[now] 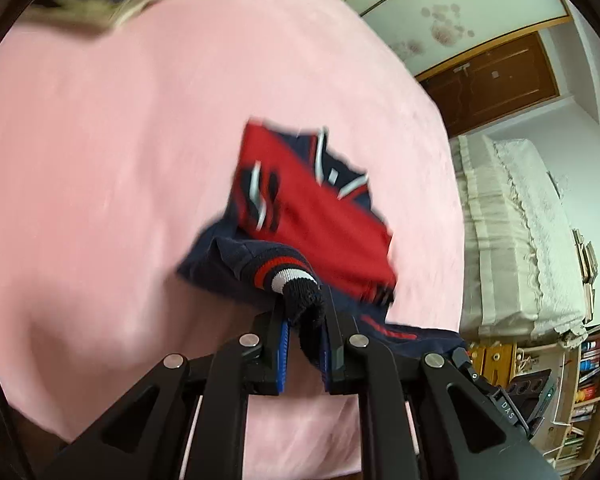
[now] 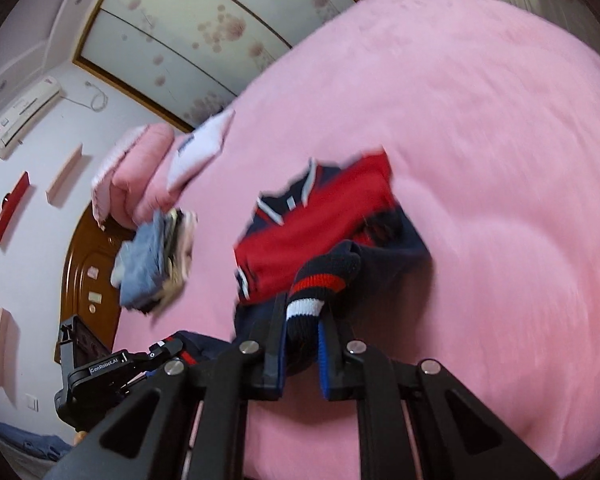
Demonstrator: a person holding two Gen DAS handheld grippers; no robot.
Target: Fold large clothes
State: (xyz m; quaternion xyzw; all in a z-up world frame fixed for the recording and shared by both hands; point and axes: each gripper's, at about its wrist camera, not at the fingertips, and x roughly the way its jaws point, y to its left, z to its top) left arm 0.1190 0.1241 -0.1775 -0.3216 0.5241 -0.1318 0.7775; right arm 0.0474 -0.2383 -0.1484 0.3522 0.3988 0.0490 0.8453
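A red and navy jacket (image 1: 316, 216) with white stripes hangs bunched above a pink bed (image 1: 100, 160). My left gripper (image 1: 305, 332) is shut on the jacket's ribbed navy cuff (image 1: 300, 296), banded red and white. My right gripper (image 2: 302, 340) is shut on a ribbed cuff (image 2: 312, 300) of the same jacket (image 2: 320, 216), also banded red and white. The rest of the jacket hangs ahead of both grippers, blurred by motion. The left gripper's body shows at the lower left of the right wrist view (image 2: 112, 368).
A stack of folded clothes (image 2: 156, 264) lies on the pink bed (image 2: 480, 140) near a pink pillow (image 2: 140, 168). A second bed with a white cover (image 1: 516, 232) and a bookshelf (image 1: 580, 392) stand to the right. A wardrobe (image 2: 204, 32) stands beyond.
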